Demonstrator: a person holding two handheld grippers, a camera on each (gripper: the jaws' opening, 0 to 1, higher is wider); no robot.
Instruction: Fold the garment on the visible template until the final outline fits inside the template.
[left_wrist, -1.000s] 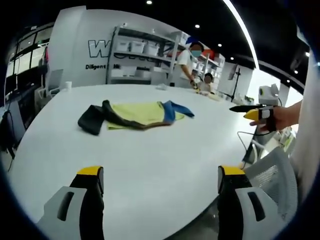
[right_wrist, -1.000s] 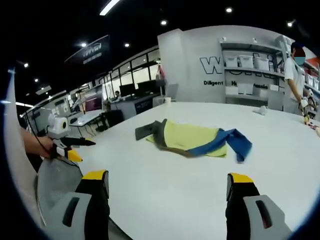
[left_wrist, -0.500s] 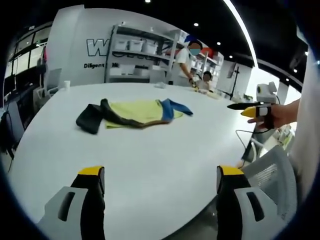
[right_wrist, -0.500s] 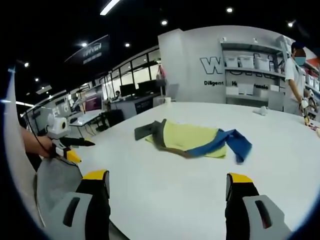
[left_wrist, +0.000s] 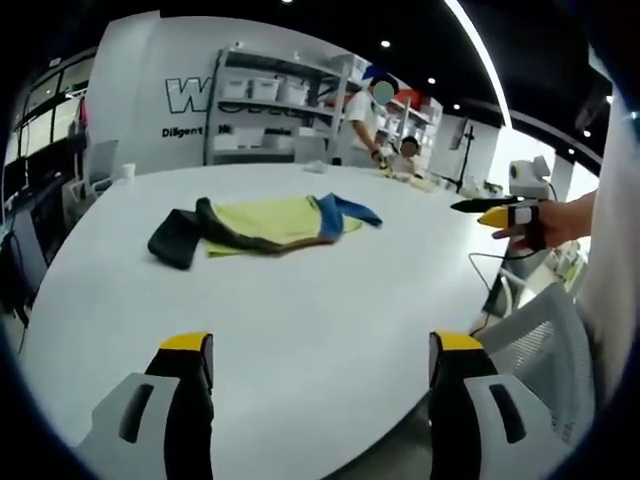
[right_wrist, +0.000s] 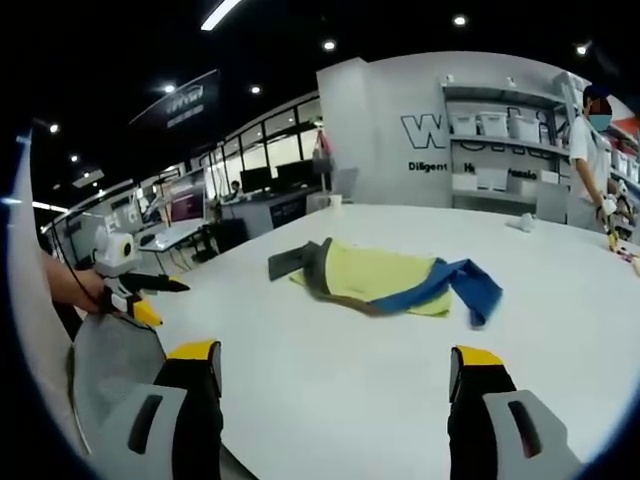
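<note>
A garment (left_wrist: 265, 222) lies crumpled on the white table (left_wrist: 300, 310), yellow in the middle with a dark sleeve at one end and a blue part at the other. In the right gripper view the same garment (right_wrist: 385, 275) lies ahead on the table (right_wrist: 330, 380). My left gripper (left_wrist: 320, 342) is open above the near table edge, well short of the cloth, holding nothing. My right gripper (right_wrist: 335, 352) is open too, equally far from the cloth. Each gripper appears in the other's view, held in a hand off the table's side: the right gripper (left_wrist: 492, 211) and the left gripper (right_wrist: 135, 290).
A grey mesh chair (left_wrist: 535, 340) stands at the table edge near me, seen also as the chair (right_wrist: 110, 370). Two people (left_wrist: 372, 125) stand at the far side by white shelves (left_wrist: 260, 105). Small items (right_wrist: 520, 222) lie at the far table edge.
The left gripper view has drifted a little, so the garment sits slightly higher and further left in it. The garment itself has not moved, and both grippers stay open.
</note>
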